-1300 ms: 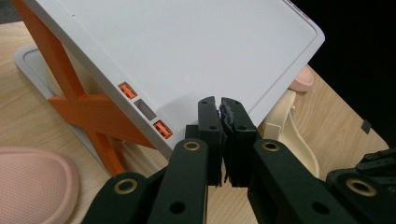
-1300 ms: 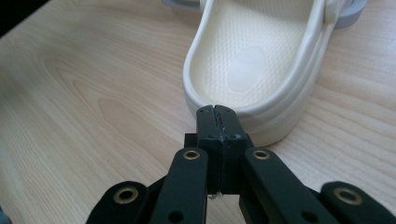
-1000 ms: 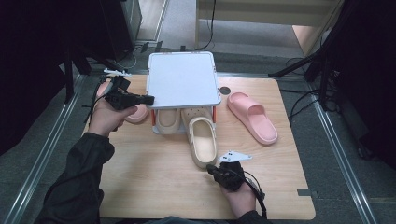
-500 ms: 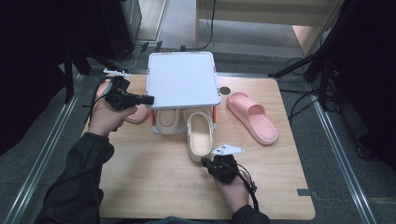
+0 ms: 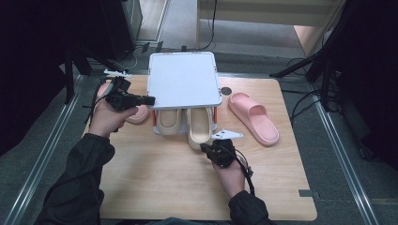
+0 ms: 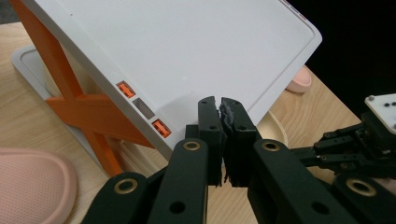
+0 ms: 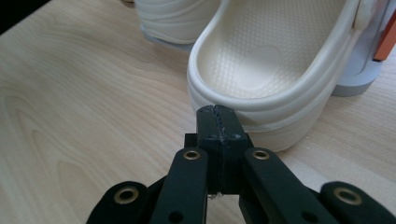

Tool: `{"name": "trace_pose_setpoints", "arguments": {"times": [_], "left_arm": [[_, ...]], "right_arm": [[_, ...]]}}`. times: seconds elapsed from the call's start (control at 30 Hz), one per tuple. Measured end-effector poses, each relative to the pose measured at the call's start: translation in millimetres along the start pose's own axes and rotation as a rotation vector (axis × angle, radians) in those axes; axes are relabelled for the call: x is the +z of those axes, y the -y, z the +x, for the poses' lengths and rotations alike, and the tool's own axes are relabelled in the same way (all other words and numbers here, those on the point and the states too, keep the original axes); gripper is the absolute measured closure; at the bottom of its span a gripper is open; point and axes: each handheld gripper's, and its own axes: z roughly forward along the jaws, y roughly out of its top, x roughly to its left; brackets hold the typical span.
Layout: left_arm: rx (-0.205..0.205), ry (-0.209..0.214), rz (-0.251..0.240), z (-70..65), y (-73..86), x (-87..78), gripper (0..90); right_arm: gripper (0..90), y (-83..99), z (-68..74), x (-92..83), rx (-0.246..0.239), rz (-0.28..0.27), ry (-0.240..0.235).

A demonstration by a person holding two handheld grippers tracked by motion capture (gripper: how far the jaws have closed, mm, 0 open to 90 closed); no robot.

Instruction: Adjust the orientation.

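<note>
While the heel of a cream slipper (image 5: 198, 135) is met by the closed tips of the right gripper (image 5: 204, 148), the step in hand is judged to be a push that seats this shoe on the lower shelf of the white shoe rack (image 5: 184, 78). In the right gripper view the jaws are seen pressed together, nothing between them, set right against the rounded heel rim of the cream slipper (image 7: 261, 60); whether they actually touch it cannot be told. The slipper is found near the middle of the wooden table (image 5: 155, 187), its toe tucked under the rack's top panel and its heel jutting out toward the table's near edge. Its long axis is laid from near edge to far edge, toe to the far side, slightly askew beside a second cream slipper (image 5: 168, 123) already lodged under the rack.

At the rack's left side the left gripper (image 5: 149, 100) is held with jaws together and empty, tips at the edge of the top panel, seemingly to steady the rack. A pink slipper (image 5: 254, 116) is left to the rack's right, toward the table's right edge; another pink slipper (image 5: 138, 114) is glimpsed at the left. A straight shove along the shoe's length is judged to be called for next, with the rack kept braced.
</note>
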Motion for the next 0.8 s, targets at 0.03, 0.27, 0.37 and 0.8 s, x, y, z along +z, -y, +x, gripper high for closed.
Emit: {"name": "trace_pose_setpoints", "arguments": {"times": [0.03, 0.27, 0.37, 0.8], "left_arm": [[0.002, -0.001, -0.001, -0.1, 0.1, 0.1, 87.2], [0.000, -0.003, 0.000, -0.7, 0.2, 0.4, 87.8], [-0.001, 0.001, 0.002, -0.9, 0.2, 0.4, 87.8], [0.003, 0.006, -0.004, -0.6, 1.0, 0.2, 87.7]], "right_arm": [[90.0, -1.8, -1.3, 0.9, -0.001, -0.004, -0.010], [90.0, -18.3, -6.1, 13.4, -0.010, -0.005, 0.005], [90.0, -25.7, -5.8, 20.8, -0.017, 0.002, 0.006], [87.0, -42.8, -11.9, 40.2, 0.006, 0.005, -0.014]]}}
